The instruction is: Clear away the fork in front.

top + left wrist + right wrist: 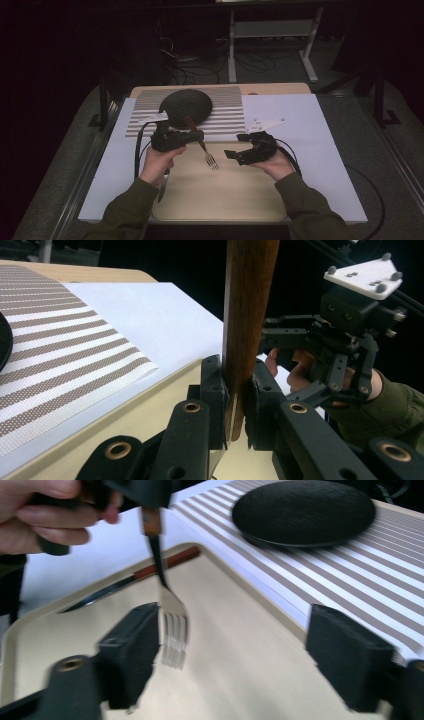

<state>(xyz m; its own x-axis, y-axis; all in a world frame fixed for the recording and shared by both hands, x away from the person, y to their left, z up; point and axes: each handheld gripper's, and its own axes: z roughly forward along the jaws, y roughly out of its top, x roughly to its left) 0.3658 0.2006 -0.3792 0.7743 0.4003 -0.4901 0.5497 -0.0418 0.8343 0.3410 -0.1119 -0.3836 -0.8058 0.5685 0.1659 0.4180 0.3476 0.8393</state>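
Knife half hidden (fork tines blurred).

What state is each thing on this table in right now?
fork: held off the tray by its wooden handle, tines down
left gripper: shut on fork
right gripper: open, holding nothing
knife: lying flat on tray
black plate: resting on striped mat
tray: flat on table

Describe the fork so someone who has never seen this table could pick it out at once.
Start at the beige tray at the near edge of the table. Above its far left part, the left gripper is shut on a brown wooden handle. That is the fork, tines hanging over the tray; the knife, also wooden-handled, lies flat on the tray.
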